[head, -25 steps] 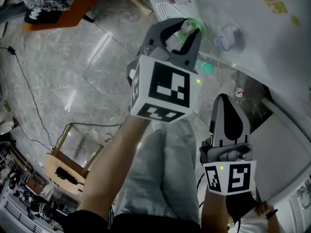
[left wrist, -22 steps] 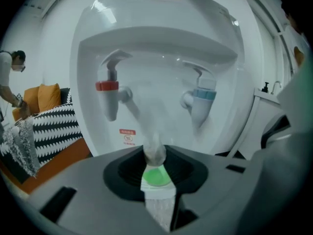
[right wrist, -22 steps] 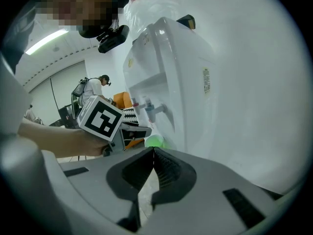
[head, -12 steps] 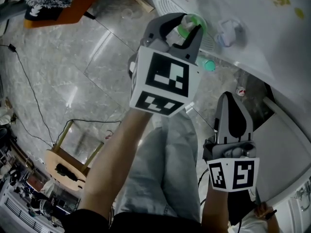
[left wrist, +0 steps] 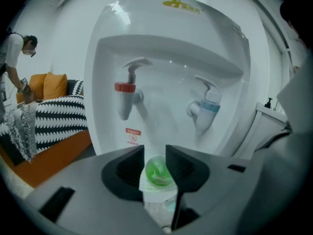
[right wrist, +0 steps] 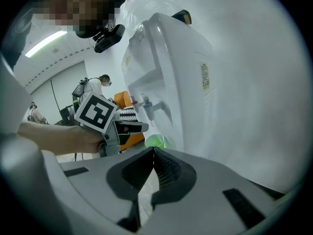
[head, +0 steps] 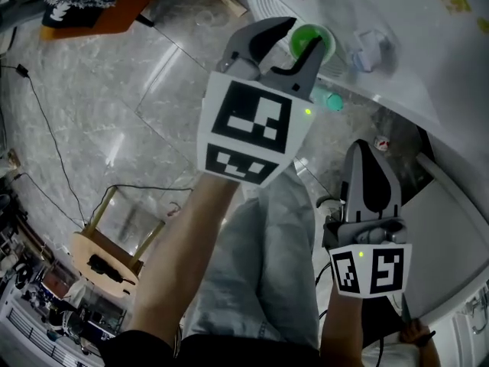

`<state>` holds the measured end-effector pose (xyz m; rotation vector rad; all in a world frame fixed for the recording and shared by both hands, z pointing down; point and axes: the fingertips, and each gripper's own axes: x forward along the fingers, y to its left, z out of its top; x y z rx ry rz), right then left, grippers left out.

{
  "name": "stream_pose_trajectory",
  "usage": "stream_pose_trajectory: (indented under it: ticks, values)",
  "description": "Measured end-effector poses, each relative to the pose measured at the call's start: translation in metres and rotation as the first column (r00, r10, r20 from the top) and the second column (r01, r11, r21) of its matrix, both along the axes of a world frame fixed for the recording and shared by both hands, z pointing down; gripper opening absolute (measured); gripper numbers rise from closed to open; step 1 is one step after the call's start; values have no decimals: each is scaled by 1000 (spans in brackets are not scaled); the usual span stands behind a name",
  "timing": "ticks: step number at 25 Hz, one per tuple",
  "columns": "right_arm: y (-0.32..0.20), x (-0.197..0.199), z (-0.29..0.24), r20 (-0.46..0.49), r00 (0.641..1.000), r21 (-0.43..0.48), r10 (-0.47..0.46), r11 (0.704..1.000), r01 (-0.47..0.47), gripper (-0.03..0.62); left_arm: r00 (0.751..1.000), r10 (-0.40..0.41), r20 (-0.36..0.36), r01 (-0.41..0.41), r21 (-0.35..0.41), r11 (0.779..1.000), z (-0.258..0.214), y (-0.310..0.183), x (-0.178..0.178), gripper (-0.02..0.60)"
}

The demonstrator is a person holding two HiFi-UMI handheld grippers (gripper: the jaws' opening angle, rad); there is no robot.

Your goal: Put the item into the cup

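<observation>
A green cup (head: 309, 43) stands on the white grille (head: 267, 10) under the water dispenser's taps. My left gripper (head: 299, 34) hovers over it, jaws opening, pads not pressing on anything. In the left gripper view the cup (left wrist: 159, 170) shows in the gap between the jaws of that gripper (left wrist: 155, 153), and a pale piece (left wrist: 156, 176) seems to lie inside it. My right gripper (head: 367, 150) hangs lower to the right, away from the cup, shut with nothing in it (right wrist: 153, 153). The cup (right wrist: 155, 141) appears beyond its tips.
The white dispenser (left wrist: 166, 58) has a red tap (left wrist: 124, 89) and a blue tap (left wrist: 208, 106). A teal object (head: 330, 102) lies below the grille. An orange sofa (left wrist: 49, 146) and a person (left wrist: 14, 48) are to the left. A wooden stool (head: 103, 262) stands on the floor.
The whitish item between the left jaws is gone from them. Those jaws have spread, and the cup's green mouth now shows fully. The right gripper has barely moved.
</observation>
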<state>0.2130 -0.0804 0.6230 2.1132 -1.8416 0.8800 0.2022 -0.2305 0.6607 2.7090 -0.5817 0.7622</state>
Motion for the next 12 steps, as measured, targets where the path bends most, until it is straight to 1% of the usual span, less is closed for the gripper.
stream_pose_trajectory:
  ticks: [2, 3, 6, 10, 12]
  values:
    - [-2, -3, -3, -5, 1000, 7, -8, 1000, 8, 10, 999, -34, -19, 34, -18, 999, -4, -4, -9, 91]
    - [-3, -5, -5, -9, 1000, 9, -12, 1000, 12, 10, 998, -53, -29, 52, -30, 998, -6, -5, -14, 79]
    - [-2, -10, -12, -22, 1000, 17, -20, 1000, 20, 9, 994, -91, -53, 88, -48, 995, -15, -6, -28, 54]
    - [1, -23, -21, -37, 999, 39, -24, 999, 26, 10, 992, -99, -76, 97, -32, 995, -34, 1, -48, 31]
    - [3, -31, -27, -46, 998, 48, -35, 998, 37, 10, 990, -111, -82, 108, -35, 993, -41, 8, -60, 24]
